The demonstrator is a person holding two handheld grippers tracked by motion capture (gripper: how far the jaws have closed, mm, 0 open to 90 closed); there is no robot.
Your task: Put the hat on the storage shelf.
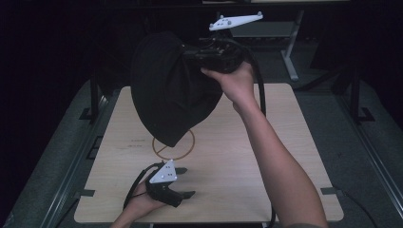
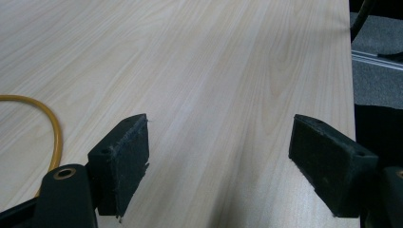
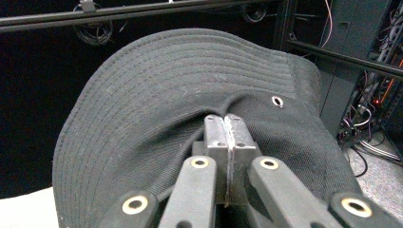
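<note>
Hat (image 1: 166, 90), black fabric, brimmed: in the high view held aloft over the far half of the wooden table (image 1: 285, 142) by the right gripper (image 1: 190, 52), above a yellow ring (image 1: 189, 147). Left gripper (image 1: 183, 183) rests low at the near left.

Left gripper view: jaws wide apart over bare tabletop; ring at left.

Right gripper view: jaws pressed together, clamped on the hat's crown beside a metal eyelet (image 3: 277, 100).

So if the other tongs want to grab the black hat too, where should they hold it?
Probably the low edge of the brim. The black hat hangs from the right tongs, which are pinched shut on its fabric, so the brim droops free above the table. The open left tongs could come up from below and close across that thin edge.
</note>
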